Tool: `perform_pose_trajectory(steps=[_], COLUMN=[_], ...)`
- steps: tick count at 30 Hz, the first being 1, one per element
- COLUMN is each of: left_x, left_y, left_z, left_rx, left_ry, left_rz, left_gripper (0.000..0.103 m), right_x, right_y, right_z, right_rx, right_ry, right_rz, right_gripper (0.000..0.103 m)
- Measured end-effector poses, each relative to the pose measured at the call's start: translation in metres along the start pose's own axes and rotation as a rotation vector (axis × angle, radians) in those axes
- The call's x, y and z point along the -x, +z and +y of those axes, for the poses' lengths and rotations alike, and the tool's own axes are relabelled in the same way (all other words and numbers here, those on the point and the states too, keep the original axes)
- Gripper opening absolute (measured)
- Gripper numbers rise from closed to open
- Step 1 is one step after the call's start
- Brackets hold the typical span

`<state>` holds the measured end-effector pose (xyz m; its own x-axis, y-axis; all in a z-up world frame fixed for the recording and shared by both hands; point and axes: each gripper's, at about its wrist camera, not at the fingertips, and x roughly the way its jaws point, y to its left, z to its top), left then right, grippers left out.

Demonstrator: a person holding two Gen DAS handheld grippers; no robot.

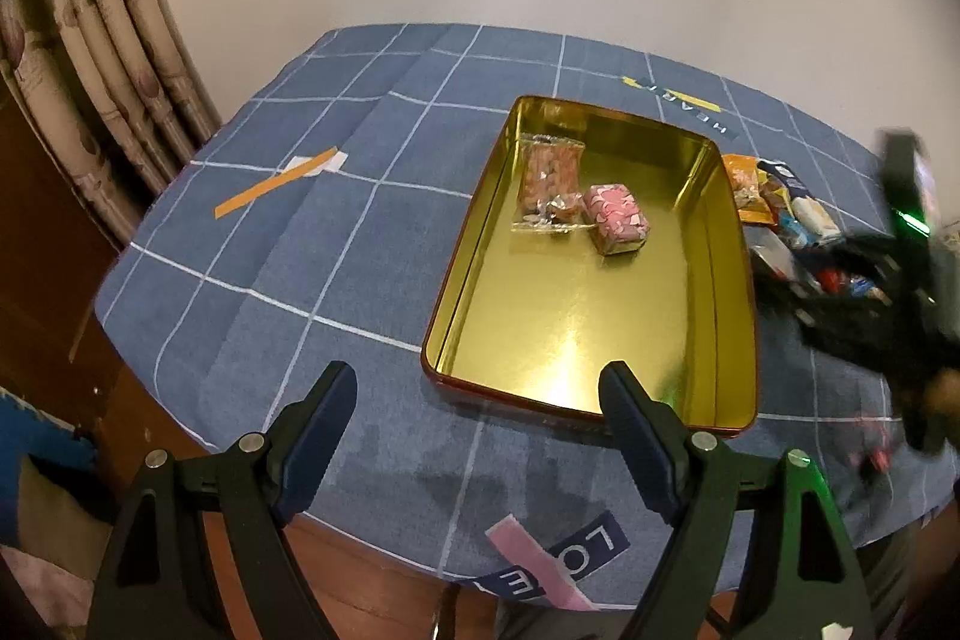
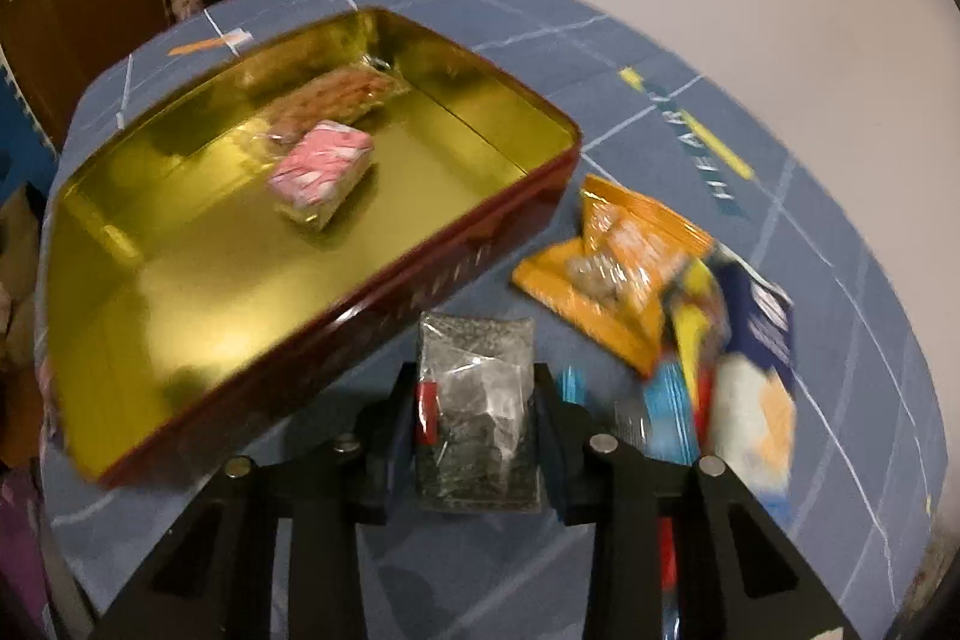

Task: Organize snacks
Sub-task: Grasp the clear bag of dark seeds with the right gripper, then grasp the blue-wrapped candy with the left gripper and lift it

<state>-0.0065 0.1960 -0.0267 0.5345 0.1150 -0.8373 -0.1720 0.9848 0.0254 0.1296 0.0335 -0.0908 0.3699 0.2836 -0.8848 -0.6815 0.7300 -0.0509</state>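
Observation:
An open gold-lined tin (image 1: 738, 280) with a dark red outer wall (image 2: 420, 292) lies on the blue checked cloth. Inside it are a pink wrapped block (image 1: 618, 218) (image 2: 321, 175) and a clear bag of pinkish snacks (image 1: 549, 181) (image 2: 336, 97). My left gripper (image 1: 480, 376) hangs open over the tin's near edge, nothing between its fingers. My right gripper (image 2: 475, 376) is shut on a clear packet of dark grey pieces (image 2: 474, 436), just right of the tin. A pile of loose snack packets (image 2: 690, 292) (image 1: 780, 208) lies to the right, with an orange packet (image 2: 624, 250) on its near side.
The right gripper's body (image 1: 870, 280) shows blurred beside the pile in the left wrist view. A curtain (image 1: 102, 58) and a wooden door (image 2: 78, 4) stand to the left, a pale wall behind. Orange tape (image 1: 276, 187) and a pink strip (image 1: 540, 568) lie on the cloth.

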Motion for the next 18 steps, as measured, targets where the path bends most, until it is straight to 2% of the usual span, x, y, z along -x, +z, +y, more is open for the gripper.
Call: perform_pose_trajectory(steps=[2,6,8,10,12,14,18], left_x=[0.005,0.016,0.024,0.035,0.041,0.043,0.023], left_y=[-0.001,-0.003,-0.003,-0.002,0.002,0.010,0.033], left_z=[-0.002,-0.019,-0.033,-0.049,-0.066,-0.093,-0.145], left_rx=[-0.009,-0.086,-0.140,-0.178,-0.216,-0.293,-0.375], left_ry=[-0.019,-0.092,-0.157,-0.257,-0.332,-0.375,-0.449], left_rz=[-0.019,-0.052,-0.062,-0.072,-0.067,-0.066,-0.026], left_gripper=[0.080,0.080,0.080,0.080,0.080,0.080,0.080], right_x=[0.034,0.075,0.087,0.095,0.097,0.098,0.096], right_y=[-0.030,-0.101,-0.132,-0.162,-0.181,-0.198,-0.213], right_z=[0.000,-0.014,-0.030,-0.052,-0.068,-0.078,-0.080], right_rx=[-0.082,-0.247,-0.331,-0.437,-0.505,-0.563,-0.573], right_ry=[0.023,-0.053,-0.097,-0.134,-0.157,-0.169,-0.176], right_rz=[-0.067,-0.091,-0.080,-0.077,-0.078,-0.079,-0.079], right_gripper=[0.035,0.035,0.035,0.035,0.035,0.035,0.035])
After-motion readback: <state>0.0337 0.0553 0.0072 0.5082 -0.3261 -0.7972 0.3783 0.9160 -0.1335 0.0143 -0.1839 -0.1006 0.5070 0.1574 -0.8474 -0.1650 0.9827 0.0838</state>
